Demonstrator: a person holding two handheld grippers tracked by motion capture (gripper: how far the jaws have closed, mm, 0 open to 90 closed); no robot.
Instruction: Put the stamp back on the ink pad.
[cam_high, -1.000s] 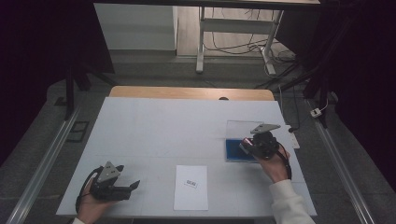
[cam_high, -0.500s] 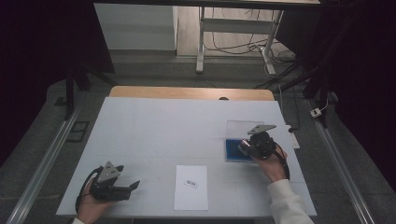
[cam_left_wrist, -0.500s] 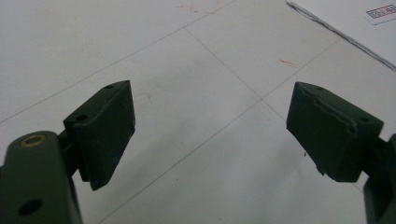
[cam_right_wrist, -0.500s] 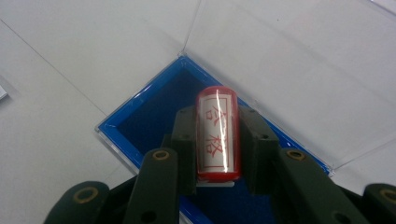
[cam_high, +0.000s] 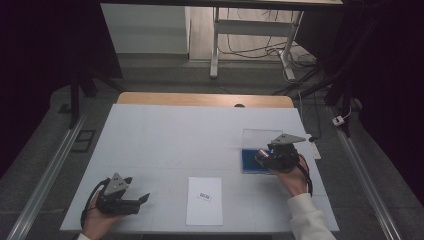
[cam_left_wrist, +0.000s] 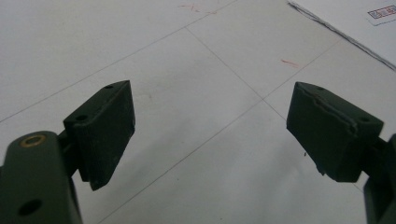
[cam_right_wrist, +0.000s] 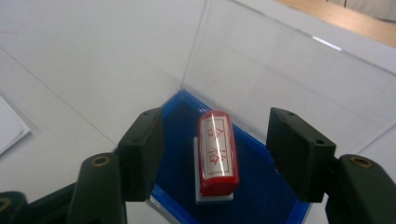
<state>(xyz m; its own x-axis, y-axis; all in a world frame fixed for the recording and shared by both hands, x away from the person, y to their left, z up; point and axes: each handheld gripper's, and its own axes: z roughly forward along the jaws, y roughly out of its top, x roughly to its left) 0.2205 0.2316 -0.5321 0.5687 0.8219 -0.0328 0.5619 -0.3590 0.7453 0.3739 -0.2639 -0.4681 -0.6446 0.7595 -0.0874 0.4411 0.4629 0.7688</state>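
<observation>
A red stamp with a white base lies in a blue-lined box whose clear lid stands raised behind it. My right gripper is open, its jaws on either side of the stamp without touching it. From above, the right gripper hovers over the blue box at the table's right. My left gripper rests open near the front left edge, with bare table between its fingers. A white sheet with a small label lies at the front centre.
The white table has a wooden strip along its far edge. The sheet's corner shows in the left gripper view at upper right. Cables and a metal frame stand on the floor beyond the table.
My right gripper has shifted slightly left and lower over the blue box. The left gripper has stayed where it was.
</observation>
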